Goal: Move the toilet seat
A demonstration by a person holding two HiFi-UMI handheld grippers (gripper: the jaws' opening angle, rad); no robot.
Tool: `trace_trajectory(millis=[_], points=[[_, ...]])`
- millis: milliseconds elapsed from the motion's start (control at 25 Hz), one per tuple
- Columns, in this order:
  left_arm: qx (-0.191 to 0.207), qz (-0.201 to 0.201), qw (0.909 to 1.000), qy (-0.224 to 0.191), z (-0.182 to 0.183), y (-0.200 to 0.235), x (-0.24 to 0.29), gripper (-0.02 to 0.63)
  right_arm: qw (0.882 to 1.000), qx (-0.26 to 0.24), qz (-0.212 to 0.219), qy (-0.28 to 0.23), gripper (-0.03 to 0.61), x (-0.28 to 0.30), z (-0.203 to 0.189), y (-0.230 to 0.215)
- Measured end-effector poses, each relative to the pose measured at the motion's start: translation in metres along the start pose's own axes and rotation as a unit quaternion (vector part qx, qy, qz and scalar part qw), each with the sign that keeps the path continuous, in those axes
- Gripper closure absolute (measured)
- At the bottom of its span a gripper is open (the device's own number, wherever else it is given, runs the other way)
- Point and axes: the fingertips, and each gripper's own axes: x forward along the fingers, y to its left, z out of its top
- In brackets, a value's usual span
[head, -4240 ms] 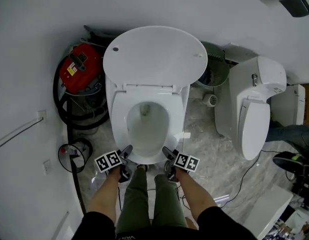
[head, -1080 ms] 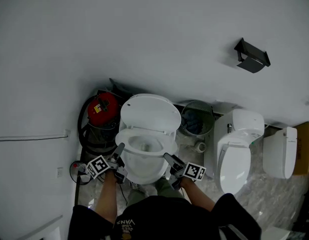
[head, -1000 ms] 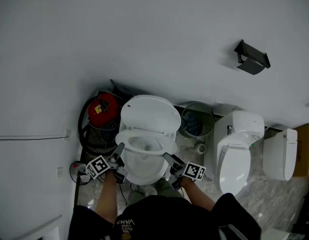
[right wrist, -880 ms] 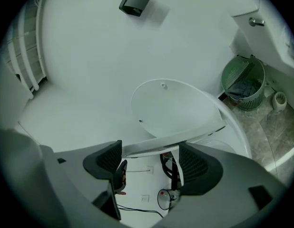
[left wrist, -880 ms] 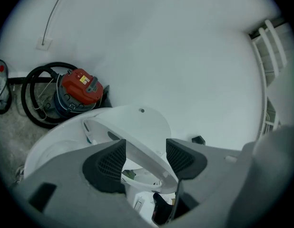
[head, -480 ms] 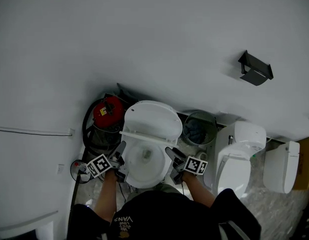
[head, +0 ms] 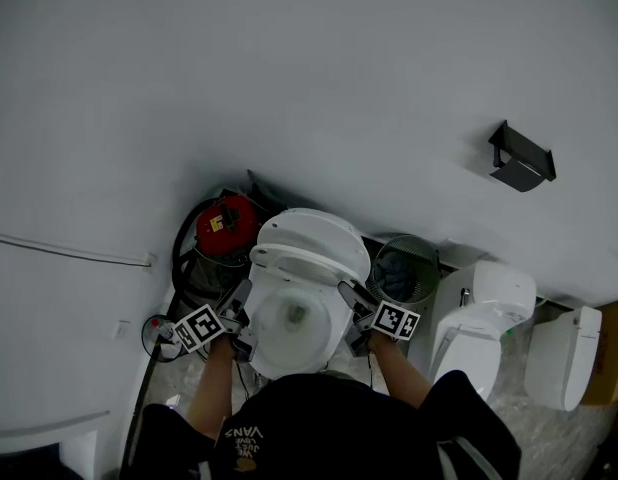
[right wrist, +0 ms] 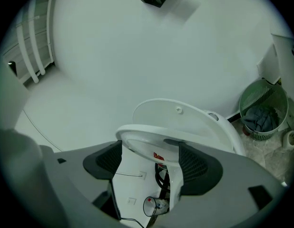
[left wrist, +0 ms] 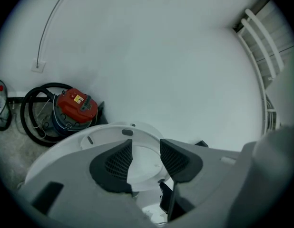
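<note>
The white toilet [head: 289, 333] stands against the wall with its lid [head: 311, 228] up. Its seat [head: 309, 260] is tilted up, close under the lid. My left gripper [head: 239, 303] is at the bowl's left rim. Its jaws have just been closing and stand open with nothing between them; the left gripper view shows the seat's underside [left wrist: 104, 134] beyond them. My right gripper [head: 347, 298] is at the seat's right side, open. In the right gripper view the seat's rim [right wrist: 151, 139] runs across the gap at the fingertips; whether they touch it I cannot tell.
A red vacuum cleaner [head: 224, 226] with a black hose stands left of the toilet. A green wire waste basket [head: 401, 273] is on its right, then a second toilet [head: 484, 313] and a third [head: 559, 353]. A black holder [head: 522, 158] hangs on the wall.
The seat has swung up from the bowl toward the lid. Both grippers have risen a little, the right one moving along with the seat. The head view has shifted.
</note>
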Motion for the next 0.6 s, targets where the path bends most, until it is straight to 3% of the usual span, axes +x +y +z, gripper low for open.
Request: trace_trajectory(millis=[600], points=[[0.000,0.012,0.9998,-0.018,0.004,0.001,-0.004,0.453,1.000,-0.012,-0.014,-0.014,0.222,0.023,0.034,-0.012]])
